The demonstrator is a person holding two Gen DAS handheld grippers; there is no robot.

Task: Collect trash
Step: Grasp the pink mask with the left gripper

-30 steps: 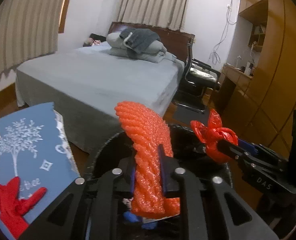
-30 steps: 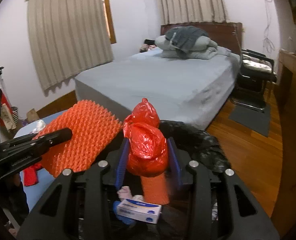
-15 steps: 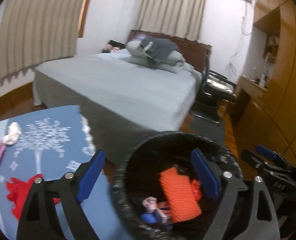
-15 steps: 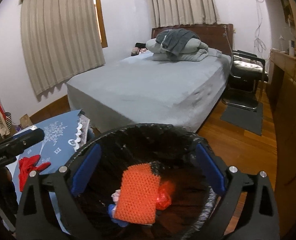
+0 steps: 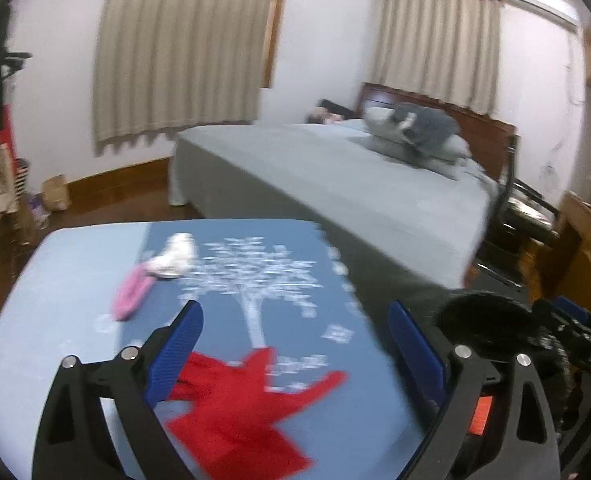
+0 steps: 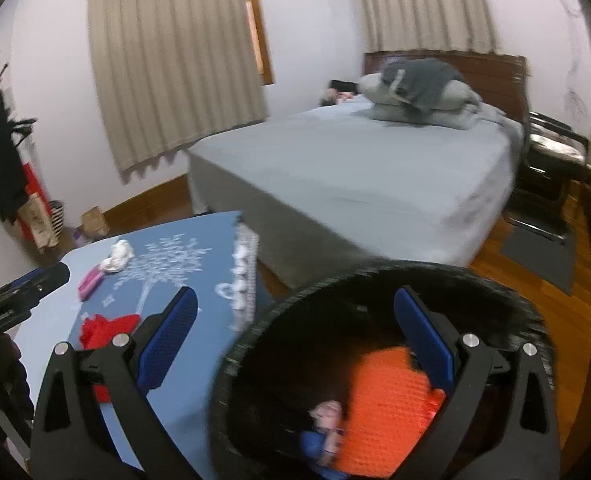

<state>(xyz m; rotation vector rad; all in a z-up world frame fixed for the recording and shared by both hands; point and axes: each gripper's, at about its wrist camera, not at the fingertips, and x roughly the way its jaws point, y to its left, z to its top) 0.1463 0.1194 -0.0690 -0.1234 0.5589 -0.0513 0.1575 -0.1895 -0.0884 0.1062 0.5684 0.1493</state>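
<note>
My left gripper (image 5: pixel 295 340) hovers over the blue tablecloth (image 5: pixel 75 280), its jaws opening with nothing held. A crumpled red plastic bag (image 5: pixel 239 408) lies just below and between the fingers. Farther back lie a pink wrapper (image 5: pixel 129 294) and a white crumpled tissue (image 5: pixel 175 258). My right gripper (image 6: pixel 295 320) is open and empty over the left rim of the black-lined bin (image 6: pixel 375 276). Inside the bin lie an orange mesh piece (image 6: pixel 387 412) and a small blue and white box (image 6: pixel 319 436). The red bag (image 6: pixel 103 328), pink wrapper (image 6: pixel 89 284) and tissue (image 6: pixel 117 260) also show on the table there.
The bin (image 5: pixel 483 320) stands off the table's right edge. A grey bed (image 6: pixel 355 168) fills the room behind, with a black chair (image 6: pixel 555 152) and wooden furniture to the right. Bags and a small box (image 5: pixel 55 196) sit on the floor by the left wall.
Both grippers opened: the orange mesh and the red knotted bag dropped into the bin. The left gripper swung left over the table and red bag; the right shifted left over the bin's edge.
</note>
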